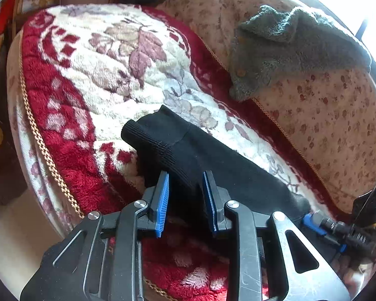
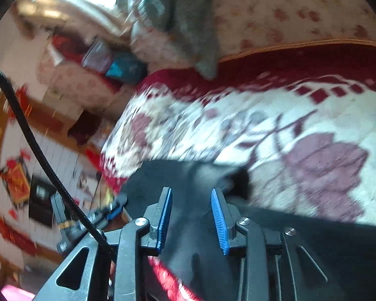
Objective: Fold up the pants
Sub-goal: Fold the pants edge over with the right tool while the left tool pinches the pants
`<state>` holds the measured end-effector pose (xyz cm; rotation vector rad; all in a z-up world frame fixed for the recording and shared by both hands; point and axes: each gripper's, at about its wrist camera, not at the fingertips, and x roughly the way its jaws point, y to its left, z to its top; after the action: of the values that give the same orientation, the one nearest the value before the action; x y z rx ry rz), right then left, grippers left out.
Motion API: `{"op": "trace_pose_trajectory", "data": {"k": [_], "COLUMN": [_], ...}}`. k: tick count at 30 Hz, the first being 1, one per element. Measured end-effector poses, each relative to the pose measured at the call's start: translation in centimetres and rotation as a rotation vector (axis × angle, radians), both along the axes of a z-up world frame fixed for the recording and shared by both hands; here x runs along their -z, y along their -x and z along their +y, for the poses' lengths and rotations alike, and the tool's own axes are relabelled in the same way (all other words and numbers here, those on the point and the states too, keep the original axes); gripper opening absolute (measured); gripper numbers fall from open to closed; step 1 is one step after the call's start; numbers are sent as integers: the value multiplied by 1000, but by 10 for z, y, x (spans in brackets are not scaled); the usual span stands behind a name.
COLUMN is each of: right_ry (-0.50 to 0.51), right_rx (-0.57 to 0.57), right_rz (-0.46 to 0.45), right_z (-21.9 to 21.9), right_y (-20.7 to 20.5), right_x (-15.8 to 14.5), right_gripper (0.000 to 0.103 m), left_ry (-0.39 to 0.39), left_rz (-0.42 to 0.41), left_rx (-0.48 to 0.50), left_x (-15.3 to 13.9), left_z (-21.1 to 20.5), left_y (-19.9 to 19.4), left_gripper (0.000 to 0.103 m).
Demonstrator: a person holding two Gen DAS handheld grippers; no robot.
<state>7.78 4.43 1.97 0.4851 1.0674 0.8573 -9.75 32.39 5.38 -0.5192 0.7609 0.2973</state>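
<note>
Left wrist view. The black pants (image 1: 188,155) lay on the red and cream floral plush cover (image 1: 92,75) of a sofa seat, with a ribbed cuff end (image 1: 148,135) lifted toward the middle of the cover. From the cuff the cloth ran back and down between the blue pads of the left tool (image 1: 185,200). The pads stood apart with dark cloth filling the gap between them; whether they pressed on the cloth could not be told. Beyond the cover, a grey fleece garment (image 1: 295,47) was draped over the spotted beige backrest cushion (image 1: 333,120). A braided gold cord (image 1: 45,148) edged the cover on its near side. A second tool's blue and black parts with a cable (image 1: 338,228) showed just past the far end of the pants.

Right wrist view, heavily blurred. The pants (image 2: 188,175) were bunched on the same cover (image 2: 263,130), near its front edge, and spread beneath and between the blue pads of the right tool (image 2: 191,210). The pads sat apart, cloth between them; grip or release could not be told. The grey garment (image 2: 188,25) hung above the cover's red border. A black cable (image 2: 37,145) crossed beside the cover, with the floor and wall clutter behind it too smeared to name.
</note>
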Motion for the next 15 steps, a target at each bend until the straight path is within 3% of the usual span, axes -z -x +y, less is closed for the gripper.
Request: {"op": "trace_pose_trajectory", "data": {"k": [4,12,15], "right_ry": [128,114,79], "right_rx": [-61,-14,36], "right_rz": [-5,-49,-60], "right_z": [27,3,-21], "right_y": [8,25,38], "right_x": [26,2,-9], "right_gripper": [32,40,45], "left_ry": [-31,-72,-76], "left_rz": [101,14,0], "left_rx": [5,8,58], "left_x": [15,-17,-25], "left_z": [-2,-8,-28], "left_y": [-8,19,17], "left_gripper": [25,25,35]}}
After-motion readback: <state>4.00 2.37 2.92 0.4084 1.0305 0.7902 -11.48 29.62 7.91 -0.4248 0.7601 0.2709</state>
